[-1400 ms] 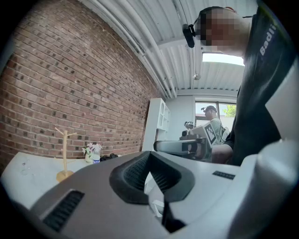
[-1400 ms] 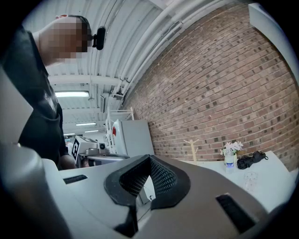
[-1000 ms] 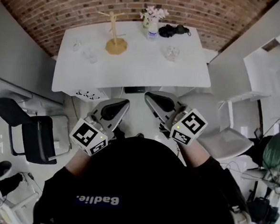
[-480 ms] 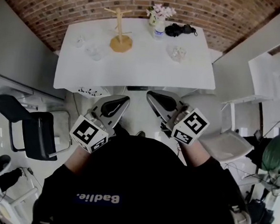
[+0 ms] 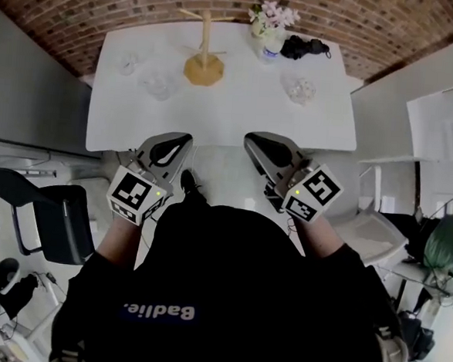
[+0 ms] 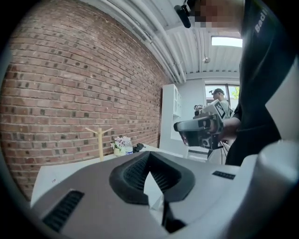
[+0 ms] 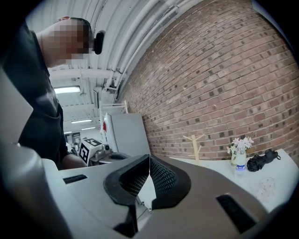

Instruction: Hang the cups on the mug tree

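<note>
White table [image 5: 216,110], set against a brick wall [image 5: 92,4]; wooden mug tree [image 5: 203,57], upright on a round base, at the far middle of the tabletop; clear glass cup [image 5: 127,62] near the far left corner, standing on the table apart from the tree; second glass cup [image 5: 160,83] just beside it, nearer the person, between that cup and the tree's base; third glass cup [image 5: 299,88] on the right half, well apart from the tree; vase of pale flowers [image 5: 272,31] at the far edge, right of the tree; black bundled item [image 5: 308,47] just beside the vase, its kind not clear; left gripper [image 5: 179,142], held short of the table's near edge, jaws clenched pad to pad and grasping no object; right gripper [image 5: 254,142], level with it and likewise short of the table, jaws clenched pad to pad and grasping no object; both grippers point toward the table; black chair [image 5: 53,222] on the floor at the person's left.
</note>
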Demonstrator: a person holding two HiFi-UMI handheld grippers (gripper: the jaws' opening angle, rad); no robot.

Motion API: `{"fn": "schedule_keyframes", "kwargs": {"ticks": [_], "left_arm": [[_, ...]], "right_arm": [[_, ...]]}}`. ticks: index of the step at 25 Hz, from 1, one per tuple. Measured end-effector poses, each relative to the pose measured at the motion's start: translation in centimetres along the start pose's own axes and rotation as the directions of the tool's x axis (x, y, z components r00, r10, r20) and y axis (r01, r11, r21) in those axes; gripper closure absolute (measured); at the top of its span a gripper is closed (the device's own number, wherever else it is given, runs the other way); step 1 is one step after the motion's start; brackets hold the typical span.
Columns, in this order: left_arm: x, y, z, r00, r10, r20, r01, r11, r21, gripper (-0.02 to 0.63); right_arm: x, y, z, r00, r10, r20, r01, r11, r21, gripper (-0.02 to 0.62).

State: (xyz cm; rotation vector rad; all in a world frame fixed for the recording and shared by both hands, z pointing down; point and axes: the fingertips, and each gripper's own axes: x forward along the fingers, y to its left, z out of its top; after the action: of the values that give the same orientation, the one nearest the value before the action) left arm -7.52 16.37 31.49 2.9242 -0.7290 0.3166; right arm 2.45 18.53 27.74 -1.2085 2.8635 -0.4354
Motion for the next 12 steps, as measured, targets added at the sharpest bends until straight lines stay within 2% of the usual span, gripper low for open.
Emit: {"fn": "schedule_keyframes", "kwargs": {"ticks": [4, 12], "left_arm": [[1.0, 4.8, -1.0, 0.999, -0.017, -0.040, 0.020, 0.998, 0.066, 0.606], [2.1, 12.8, -3.9, 0.991, -0.061, -0.121, 0.074, 0.991, 0.112, 0.606]], "right_arm": [[4.1, -1.9, 0.9, 0.999, -0.033, -0.002, 0.033, 0.999, 0.005, 0.565], [11.0, -3.6, 1.2, 0.996, -0.091, -0.011, 0.092, 0.996, 0.004, 0.565]]}}
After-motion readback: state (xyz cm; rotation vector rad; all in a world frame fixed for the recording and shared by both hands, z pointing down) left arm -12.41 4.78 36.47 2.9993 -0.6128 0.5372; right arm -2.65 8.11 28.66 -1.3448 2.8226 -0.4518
